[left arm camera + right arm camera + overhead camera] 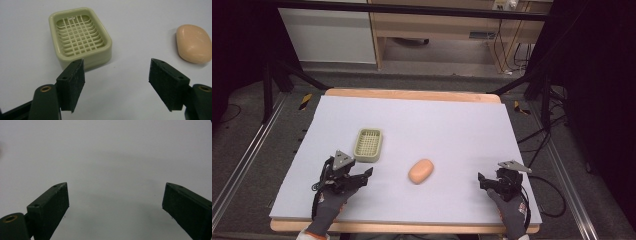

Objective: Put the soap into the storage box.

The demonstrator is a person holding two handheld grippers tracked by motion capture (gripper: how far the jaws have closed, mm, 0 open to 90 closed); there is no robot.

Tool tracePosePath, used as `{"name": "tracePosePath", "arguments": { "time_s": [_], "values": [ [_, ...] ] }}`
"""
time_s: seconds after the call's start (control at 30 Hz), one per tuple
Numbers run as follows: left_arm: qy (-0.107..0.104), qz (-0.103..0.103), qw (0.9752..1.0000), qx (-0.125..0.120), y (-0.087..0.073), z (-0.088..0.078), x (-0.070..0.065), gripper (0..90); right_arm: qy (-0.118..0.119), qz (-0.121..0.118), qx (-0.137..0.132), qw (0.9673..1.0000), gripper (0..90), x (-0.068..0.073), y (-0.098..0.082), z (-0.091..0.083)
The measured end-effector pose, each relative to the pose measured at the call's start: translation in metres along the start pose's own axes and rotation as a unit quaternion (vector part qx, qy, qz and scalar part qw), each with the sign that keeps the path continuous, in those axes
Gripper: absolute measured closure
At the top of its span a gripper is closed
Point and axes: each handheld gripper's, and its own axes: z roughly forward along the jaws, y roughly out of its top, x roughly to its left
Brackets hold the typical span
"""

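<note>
The work in hand appears to be placing the soap (421,171) into the dish (368,145); nothing is yet held. In the high view the soap lies on its side at the middle of the frame, slightly below centre, on the pale surface (452,125). The dish stands up and to the left of it, near but apart. In the left gripper view the dish sits at upper left and the soap at the right edge.

The left tool (362,177) is seen at lower left of the high view, its jaws spread wide and pointed between dish and soap. The right tool (484,181) is seen at lower right, its jaws also spread, with bare surface ahead of it in its own view; it is well apart from the soap.

For the step to be done well, the soap is best approached across its narrow width, so that the pads close on the two long flanks rather than the rounded ends. The bar looks smooth and rounded, so a low, centred grip is advised; a high pinch may let it squirt out. The closing should be gentle. The soap should be lifted clear of the dish rim before being carried over, and lowered with its long side along the dish's long side.

The dish is seen to be empty: its slatted grid is bare, and nothing rests on the rim.
</note>
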Motion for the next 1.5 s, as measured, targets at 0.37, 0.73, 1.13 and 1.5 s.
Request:
{"name": "tracePosePath", "arguments": {
  "time_s": [0.37, 0.73, 1.13, 1.5],
  "values": [
    [-0.016, 0.018, 0.9997, -0.003, 0.010, 0.004, -0.015, 26.8, 0.001, 0.000, 0.000, 1.0000, 8.0, 0.001, 0.000, 0.000],
    [-0.026, 0.038, 0.9990, 0.000, 0.020, 0.004, -0.022, 25.2, -0.002, 0.003, -0.004, 1.0000, 7.7, 0.001, 0.000, 0.000],
    [-0.039, 0.060, 0.9974, 0.008, 0.035, 0.010, -0.032, 23.9, -0.007, 0.002, -0.008, 0.9999, 7.2, 0.002, 0.001, 0.000],
    [-0.054, 0.077, 0.9955, 0.017, 0.049, 0.017, -0.046, 23.2, -0.007, 0.002, -0.007, 0.9999, 7.1, 0.002, 0.001, 0.000]
  ]
}}
